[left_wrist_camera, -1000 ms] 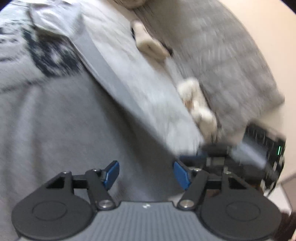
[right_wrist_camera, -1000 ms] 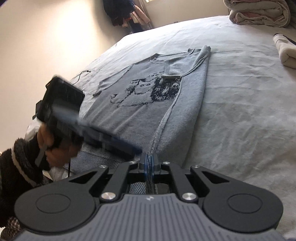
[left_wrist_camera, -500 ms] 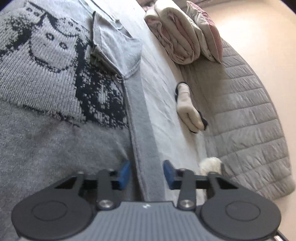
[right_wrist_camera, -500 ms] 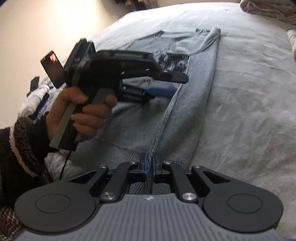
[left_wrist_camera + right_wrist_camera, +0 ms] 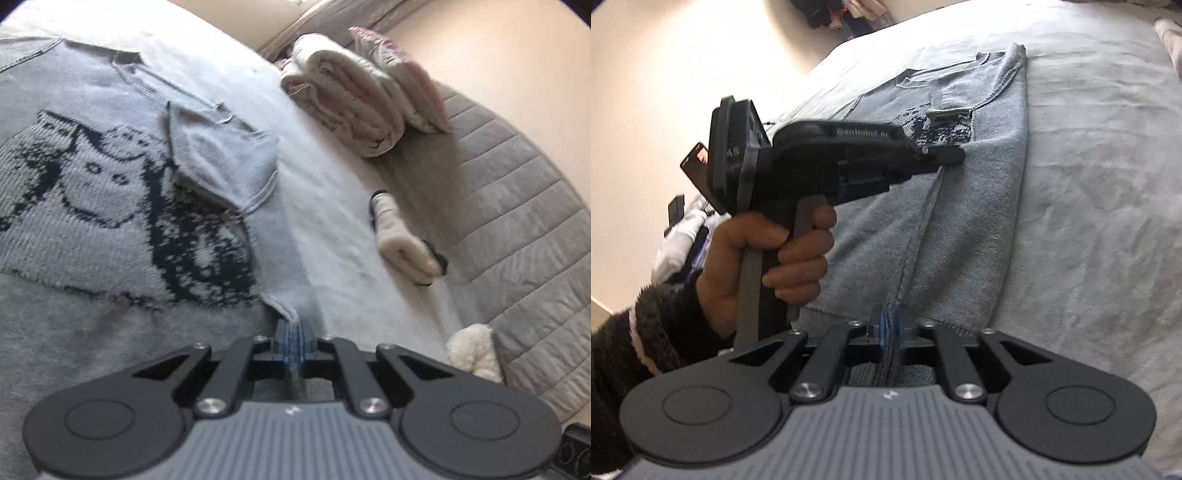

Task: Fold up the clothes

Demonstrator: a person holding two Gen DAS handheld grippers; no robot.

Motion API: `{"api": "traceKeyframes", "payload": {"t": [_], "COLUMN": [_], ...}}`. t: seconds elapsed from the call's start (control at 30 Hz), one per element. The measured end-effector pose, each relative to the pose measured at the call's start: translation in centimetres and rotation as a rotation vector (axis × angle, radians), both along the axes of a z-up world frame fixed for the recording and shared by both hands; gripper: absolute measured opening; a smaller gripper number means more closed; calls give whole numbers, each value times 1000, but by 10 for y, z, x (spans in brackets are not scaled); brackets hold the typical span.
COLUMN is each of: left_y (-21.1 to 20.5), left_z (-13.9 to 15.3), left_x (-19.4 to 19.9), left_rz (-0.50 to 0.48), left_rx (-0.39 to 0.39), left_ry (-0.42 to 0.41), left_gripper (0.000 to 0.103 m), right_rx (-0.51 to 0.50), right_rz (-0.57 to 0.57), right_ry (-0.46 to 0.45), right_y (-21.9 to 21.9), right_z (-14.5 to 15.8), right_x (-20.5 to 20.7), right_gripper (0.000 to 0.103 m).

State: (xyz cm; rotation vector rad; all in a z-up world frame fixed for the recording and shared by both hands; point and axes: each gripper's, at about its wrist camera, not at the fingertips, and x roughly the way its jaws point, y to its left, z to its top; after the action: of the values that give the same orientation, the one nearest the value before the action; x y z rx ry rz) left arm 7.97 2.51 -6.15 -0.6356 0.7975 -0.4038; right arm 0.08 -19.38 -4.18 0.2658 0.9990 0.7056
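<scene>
L claw [image 5: 293, 338] clamped on sweater [image 5: 110, 206] fold, R claw [image 5: 892, 328] opening, hem btwn pads

Both views are fisheye cameras mounted on handheld grippers, each looking forward and down along its own jaws, close above the bed [image 5: 1089, 184].

The left wrist view sits low over the sweater [image 5: 92, 206], near its folded edge, and faces up the bed toward the headboard [image 5: 517, 221], the rolled bedding [image 5: 351, 103] and the wall.

The right wrist view sits at the sweater's hem and faces along the fold toward the collar, with the far wall behind. It takes in the left gripper [image 5: 945, 157] from the side.

Both views share the sweater's folded strip and the bare bedcover beside it.
</scene>
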Motion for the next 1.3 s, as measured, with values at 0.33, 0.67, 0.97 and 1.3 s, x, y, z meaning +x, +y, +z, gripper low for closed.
{"api": "traceKeyframes", "payload": {"t": [0.33,0.67,0.97,1.3], "left_y": [7,21,46,61], "left_z": [-6,-1,19,-2], "left_x": [3,2,72,151], "left_rz": [35,100,209,309], "left_rx": [-10,-35,93,194], "left_ry": [46,63,-20,-60], "left_gripper": [12,30,35,35], "right_rx": [-88,2,-13,8], "right_rz": [140,15,-157,-355], "right_ry": [69,55,-124,-148], "right_y": [21,-2,-8,-6], "right_z": [-12,3,41,-14], "right_x": [-7,21,148,274], "right_gripper": [17,40,41,41]}}
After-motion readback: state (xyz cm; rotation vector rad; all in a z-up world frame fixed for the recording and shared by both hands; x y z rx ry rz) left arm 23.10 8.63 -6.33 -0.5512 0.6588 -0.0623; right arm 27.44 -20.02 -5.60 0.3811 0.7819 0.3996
